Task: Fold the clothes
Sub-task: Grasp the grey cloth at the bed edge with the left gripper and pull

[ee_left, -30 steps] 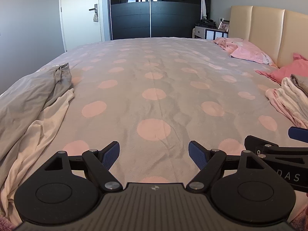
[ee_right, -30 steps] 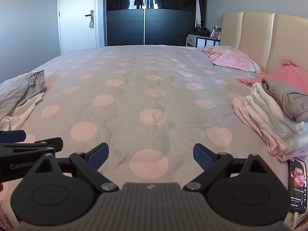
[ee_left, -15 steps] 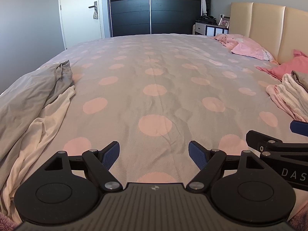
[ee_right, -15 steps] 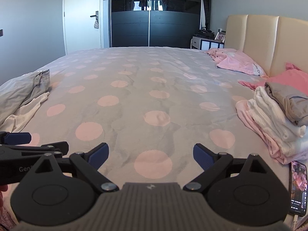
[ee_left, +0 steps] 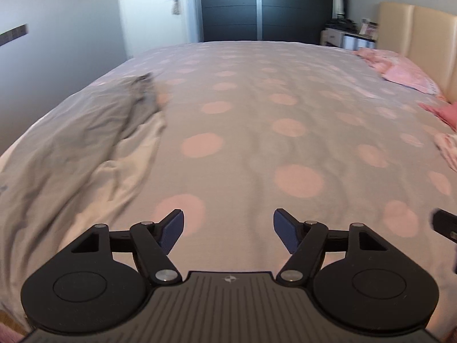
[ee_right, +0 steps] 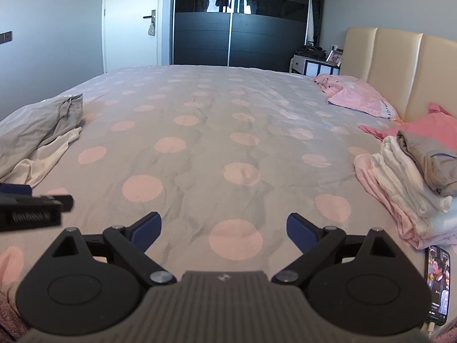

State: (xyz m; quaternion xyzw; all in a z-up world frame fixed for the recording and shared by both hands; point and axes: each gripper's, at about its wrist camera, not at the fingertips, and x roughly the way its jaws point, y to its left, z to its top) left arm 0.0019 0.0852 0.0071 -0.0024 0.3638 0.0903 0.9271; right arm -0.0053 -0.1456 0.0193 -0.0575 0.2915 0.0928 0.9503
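Note:
An unfolded grey garment [ee_left: 71, 140] lies crumpled over a cream garment [ee_left: 114, 177] on the bed's left side; the grey garment [ee_right: 37, 125] and the cream garment [ee_right: 48, 160] also show in the right wrist view. My left gripper [ee_left: 228, 228] hovers open and empty over the bedspread, just right of that heap. My right gripper [ee_right: 224, 228] is open and empty above the bed's near middle. A stack of folded clothes [ee_right: 405, 177], white and pink with a grey piece on top, sits at the right.
The bed wears a grey spread with pink dots [ee_right: 228, 131]. A pink pillow [ee_right: 362, 103] and pink cloth [ee_right: 422, 123] lie by the beige headboard [ee_right: 400, 65]. A phone [ee_right: 437, 283] rests at the near right edge. A dark wardrobe [ee_right: 240, 20] stands behind.
The left gripper has swung left toward the grey and cream heap, with motion blur. The right gripper has tilted up slightly. Both stay open.

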